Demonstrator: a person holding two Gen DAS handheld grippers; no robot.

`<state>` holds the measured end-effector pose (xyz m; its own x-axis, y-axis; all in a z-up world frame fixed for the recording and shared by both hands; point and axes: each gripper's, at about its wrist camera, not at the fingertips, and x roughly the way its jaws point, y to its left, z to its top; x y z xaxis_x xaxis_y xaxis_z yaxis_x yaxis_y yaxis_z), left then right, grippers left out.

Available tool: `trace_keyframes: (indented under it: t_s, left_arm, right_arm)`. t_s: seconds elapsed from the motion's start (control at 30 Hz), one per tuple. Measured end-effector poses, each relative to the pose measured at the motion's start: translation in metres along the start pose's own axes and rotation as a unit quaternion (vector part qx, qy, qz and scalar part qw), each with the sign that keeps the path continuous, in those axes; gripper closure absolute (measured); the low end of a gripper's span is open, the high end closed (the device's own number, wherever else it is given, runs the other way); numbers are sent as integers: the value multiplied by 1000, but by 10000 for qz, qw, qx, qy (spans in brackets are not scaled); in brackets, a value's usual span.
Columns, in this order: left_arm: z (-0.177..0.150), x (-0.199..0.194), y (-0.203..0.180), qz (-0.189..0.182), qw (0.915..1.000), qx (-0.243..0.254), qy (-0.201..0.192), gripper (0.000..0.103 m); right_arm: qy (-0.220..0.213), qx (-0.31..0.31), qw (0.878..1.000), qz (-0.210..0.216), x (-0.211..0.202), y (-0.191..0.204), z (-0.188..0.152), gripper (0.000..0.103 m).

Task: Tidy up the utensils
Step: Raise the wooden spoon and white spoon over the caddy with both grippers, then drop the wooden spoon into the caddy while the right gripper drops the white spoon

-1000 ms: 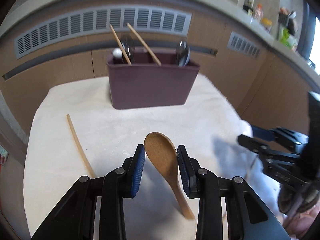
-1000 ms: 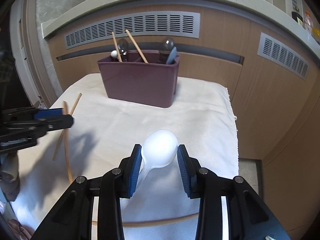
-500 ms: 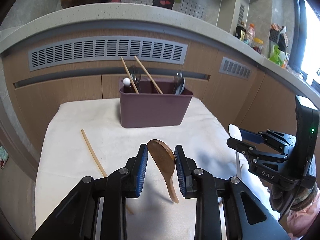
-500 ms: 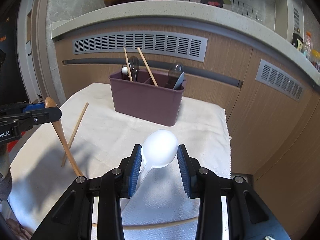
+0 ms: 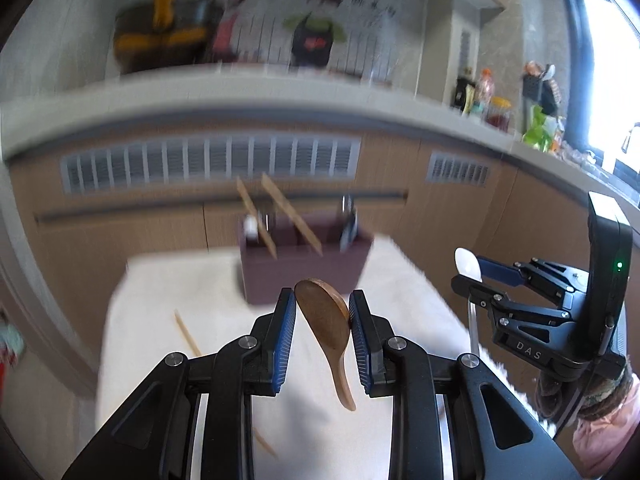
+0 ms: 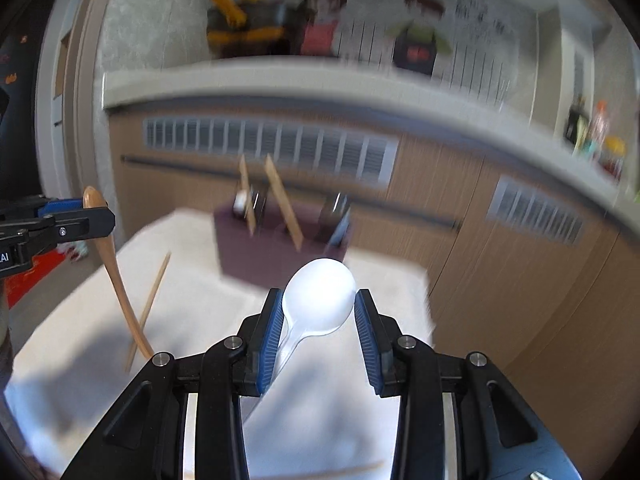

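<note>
My left gripper (image 5: 322, 312) is shut on a wooden spoon (image 5: 325, 322), bowl up, handle hanging down, held high above the white cloth (image 5: 168, 304). My right gripper (image 6: 315, 312) is shut on a white plastic spoon (image 6: 318, 296), also lifted. The maroon utensil holder (image 5: 304, 264) stands at the far side of the cloth, with chopsticks and spoons in it. The right gripper with the white spoon (image 5: 469, 265) shows at the right in the left wrist view. The left gripper with the wooden spoon (image 6: 110, 256) shows at the left in the right wrist view.
A loose chopstick (image 6: 154, 292) lies on the cloth's left part, and another (image 6: 344, 471) lies near the front edge. Wooden cabinet fronts with vent grilles (image 5: 208, 164) rise behind the table. A counter with bottles (image 5: 492, 96) runs above.
Both grippers have risen with their spoons, lifting them off the cloth. The views have tilted upward and the holder looks farther and lower. The current frames are motion-blurred.
</note>
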<state>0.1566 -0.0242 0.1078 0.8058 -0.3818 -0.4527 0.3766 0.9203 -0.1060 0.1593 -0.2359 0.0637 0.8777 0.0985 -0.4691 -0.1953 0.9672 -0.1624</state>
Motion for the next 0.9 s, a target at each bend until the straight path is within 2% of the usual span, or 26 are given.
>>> trace_keyframes:
  t_s: [0.13,0.27,0.33,0.43,0.53,0.73,0.9]
  left_arm:
    - [56,-15,-5,151,9974,278,-649,75]
    - [105,-13,-5,321,9915,413,-1192,75]
    - [122,-4,-1,430,9888,424,-1365,75]
    - [137,15,8,511,9877,372,-1433,75]
    - [146,47,21,521,9899,246,-1297,75]
    - [135,106,42,486,9949,50,-879,75]
    - [118,142,57,452,9969,-106,-629,75]
  right_arm:
    - [-977,-262,9934,-542,-19,-6,59,69]
    - [-1541,-230,9845,-803,-16,-14,105,69]
    - [-1685,-183,9814,-899,-3,-18,120,69]
    - [-1654,-46,9826,-843,24,-23,129,69]
    - [-1582,1,9838,-847,51,-23,128,69]
    - [-1134,-87,9893,-909,121,-14,113,69]
    - [-846,-151,9921,-911,164,-8,94,69]
